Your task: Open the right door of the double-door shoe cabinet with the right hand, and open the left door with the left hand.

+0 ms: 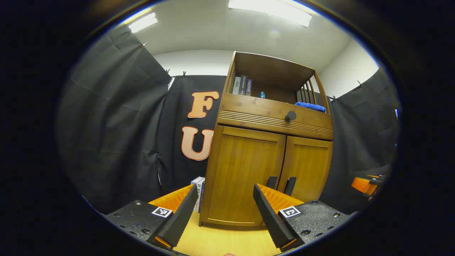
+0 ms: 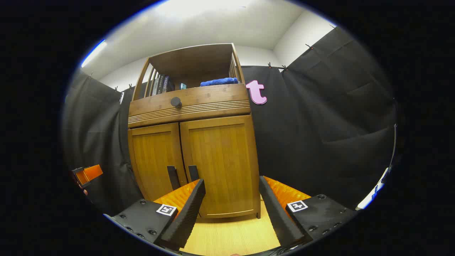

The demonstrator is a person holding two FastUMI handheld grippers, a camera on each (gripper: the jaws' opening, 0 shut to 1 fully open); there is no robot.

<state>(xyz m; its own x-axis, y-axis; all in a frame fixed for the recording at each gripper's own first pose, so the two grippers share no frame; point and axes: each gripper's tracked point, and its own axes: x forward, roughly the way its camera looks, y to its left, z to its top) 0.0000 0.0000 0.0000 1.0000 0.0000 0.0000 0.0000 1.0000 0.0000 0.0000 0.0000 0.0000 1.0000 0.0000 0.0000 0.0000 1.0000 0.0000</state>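
Still shut, both doors: left door [image 1: 243, 174] and right door [image 1: 305, 170] of the shoe cabinet [image 1: 270, 142], centre of frame, dark handles [image 1: 280, 185] side by side at the seam. Held the left gripper [image 1: 224, 213] fingers wide, gripping nothing, short of the cabinet. Likewise held the right gripper [image 2: 231, 209] spread wide before the doors, bottom of frame. Blue towel [image 2: 218, 81] up on the shelf.

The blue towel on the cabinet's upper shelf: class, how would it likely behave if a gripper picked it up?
The blue towel lies folded and slumped, so it would probably droop and unfold. It looks like soft cloth, so likely light, not fragile, unlikely to roll.
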